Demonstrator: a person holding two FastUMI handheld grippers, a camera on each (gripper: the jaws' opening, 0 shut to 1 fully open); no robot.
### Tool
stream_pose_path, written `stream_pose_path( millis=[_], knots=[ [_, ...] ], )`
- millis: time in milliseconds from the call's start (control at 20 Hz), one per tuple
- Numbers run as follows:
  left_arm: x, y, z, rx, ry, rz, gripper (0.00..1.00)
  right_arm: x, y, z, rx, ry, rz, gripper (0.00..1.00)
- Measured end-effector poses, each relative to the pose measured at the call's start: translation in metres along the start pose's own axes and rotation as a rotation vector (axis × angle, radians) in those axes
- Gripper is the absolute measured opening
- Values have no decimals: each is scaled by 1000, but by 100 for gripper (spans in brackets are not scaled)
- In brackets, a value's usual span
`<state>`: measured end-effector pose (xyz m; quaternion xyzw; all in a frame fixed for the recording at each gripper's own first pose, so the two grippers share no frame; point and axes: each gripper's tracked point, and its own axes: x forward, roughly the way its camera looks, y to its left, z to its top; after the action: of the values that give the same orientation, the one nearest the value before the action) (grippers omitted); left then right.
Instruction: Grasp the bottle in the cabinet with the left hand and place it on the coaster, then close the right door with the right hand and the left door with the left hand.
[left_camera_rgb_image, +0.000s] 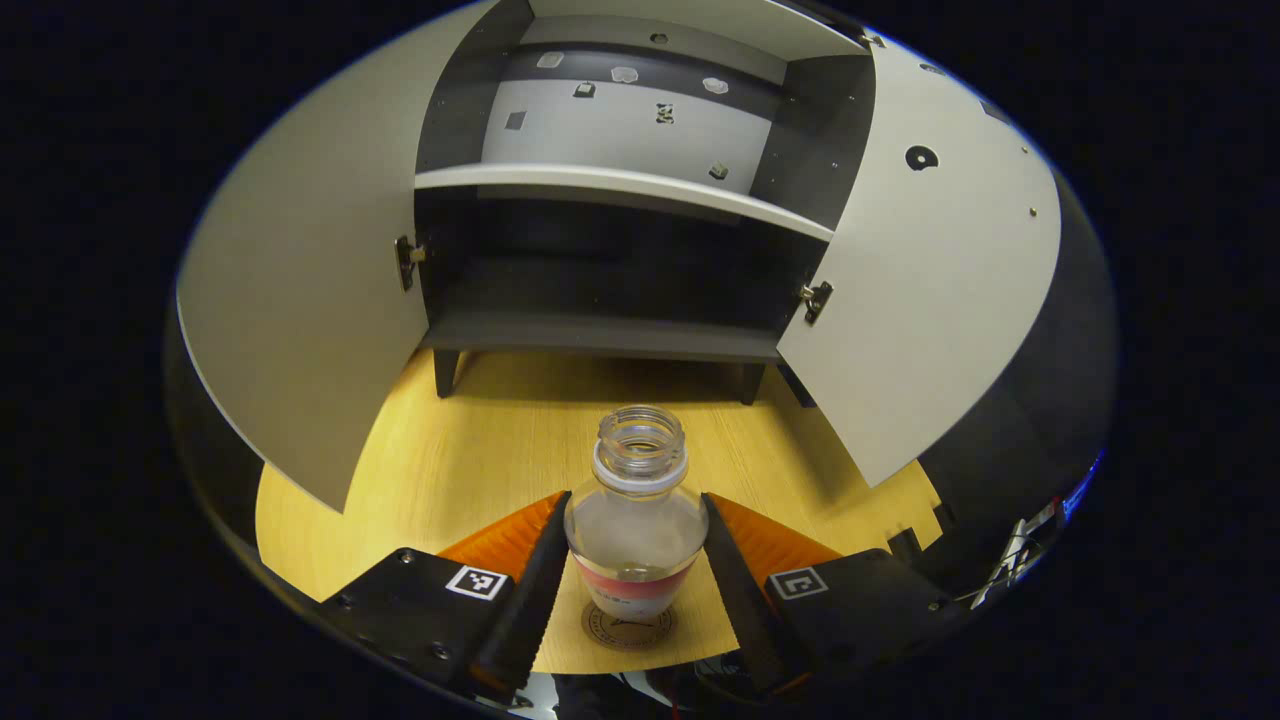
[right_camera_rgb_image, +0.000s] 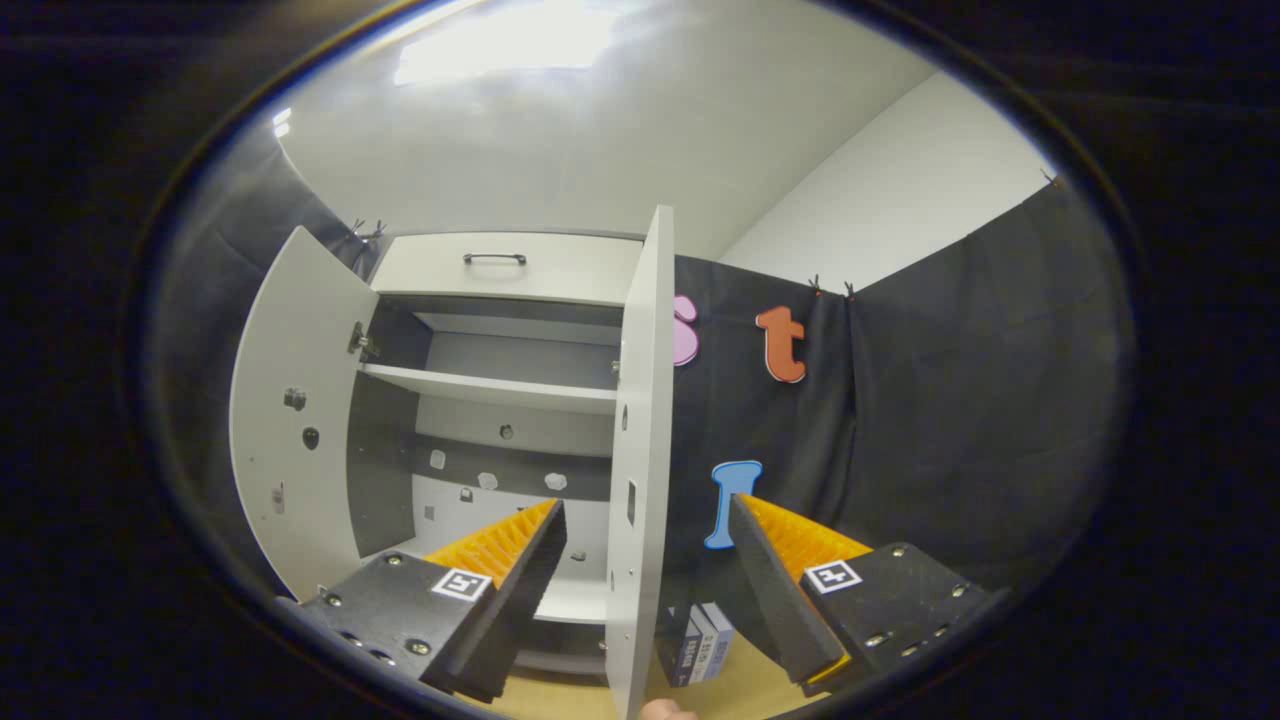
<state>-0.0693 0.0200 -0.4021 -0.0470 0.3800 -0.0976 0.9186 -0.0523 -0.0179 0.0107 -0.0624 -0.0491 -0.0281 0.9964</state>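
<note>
I've got the left tongs (left_camera_rgb_image: 636, 560) flanking the clear uncapped plastic bottle (left_camera_rgb_image: 637, 515), fingers at its sides, standing on the round brown coaster (left_camera_rgb_image: 628, 627) on the wooden tabletop (left_camera_rgb_image: 480, 450). My right tongs (right_camera_rgb_image: 648, 560) gape around the white right door (right_camera_rgb_image: 640, 450) edge.

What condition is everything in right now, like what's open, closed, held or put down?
bottle: uncapped, upright on the coaster, between the left tool's fingers
coaster: flat on the table, under the bottle
left door: open
right door: open, its edge between the right tool's fingers
left tool: around the bottle; whether it presses can't be told
right tool: open, fingers on either side of the door edge
drawer: closed
</note>
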Motion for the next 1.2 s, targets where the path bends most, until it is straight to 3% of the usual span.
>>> stream_pose_path(
  millis=[350,400,500,750,800,900,950,1000,1200],
  knots=[
    [9,-5,-44,-10,18,-37,81,-7,4,0,-12,6,9,98],
    [10,-5,-48,-11,19,-40,81,-7,3,-1,-13,8,7,93],
    [10,-6,-53,-23,9,-46,81,-7,1,-2,-14,13,6,98],
    [15,2,-65,-31,17,-11,80,-6,0,-5,-9,25,9,93],
    [15,2,-66,-34,21,-8,82,-5,1,-6,-8,27,12,98],
    [16,4,-67,-34,19,4,80,-4,4,-8,-9,30,20,98],
    [16,4,-68,-33,15,8,81,-3,5,-7,-10,30,24,93],
    [17,4,-67,-31,16,10,81,-2,6,-8,-12,30,27,98],
    [18,4,-71,-11,35,20,82,1,9,-12,-16,35,33,98]
  ],
)
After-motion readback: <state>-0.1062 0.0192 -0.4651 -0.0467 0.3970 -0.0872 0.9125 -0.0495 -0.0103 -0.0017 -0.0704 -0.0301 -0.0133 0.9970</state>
